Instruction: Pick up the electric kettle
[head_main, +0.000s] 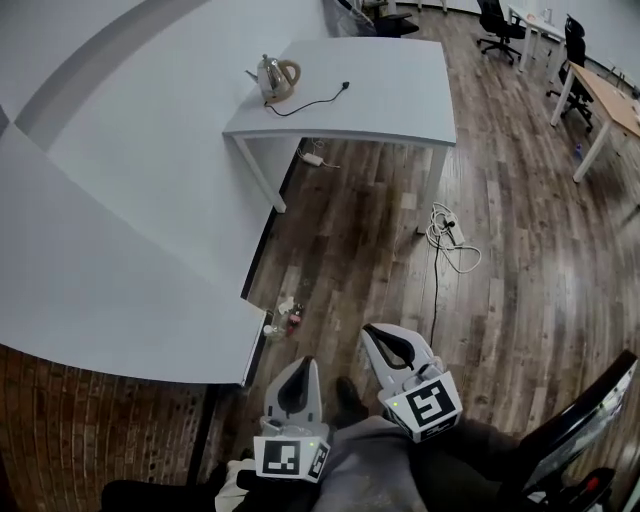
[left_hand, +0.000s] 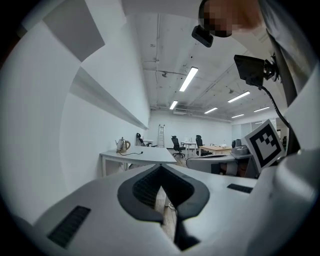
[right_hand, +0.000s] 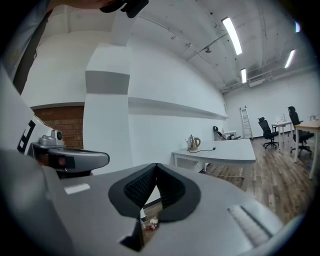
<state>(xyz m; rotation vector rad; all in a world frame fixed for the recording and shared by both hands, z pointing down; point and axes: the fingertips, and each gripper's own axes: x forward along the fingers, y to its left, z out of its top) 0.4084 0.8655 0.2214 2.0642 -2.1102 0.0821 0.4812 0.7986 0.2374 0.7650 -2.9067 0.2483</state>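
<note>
A steel electric kettle (head_main: 276, 77) with a tan handle stands near the left back corner of a white table (head_main: 400, 110), far ahead of me. Its black cord (head_main: 318, 101) trails across the tabletop. The same kettle (left_hand: 122, 145) looks small in the left gripper view, and small again as the kettle (right_hand: 193, 142) in the right gripper view. My left gripper (head_main: 297, 368) and right gripper (head_main: 378, 336) are held low near my body, both shut with nothing between the jaws. In its own view the left gripper (left_hand: 161, 170) points toward the table, as does the right gripper (right_hand: 156, 170).
A long white counter (head_main: 120, 290) runs along the left over a brick base. A power strip and white cables (head_main: 447, 235) lie on the wood floor by the table leg. Small litter (head_main: 285, 317) sits near the counter's corner. Office chairs (head_main: 497, 25) and desks (head_main: 610, 100) stand far right.
</note>
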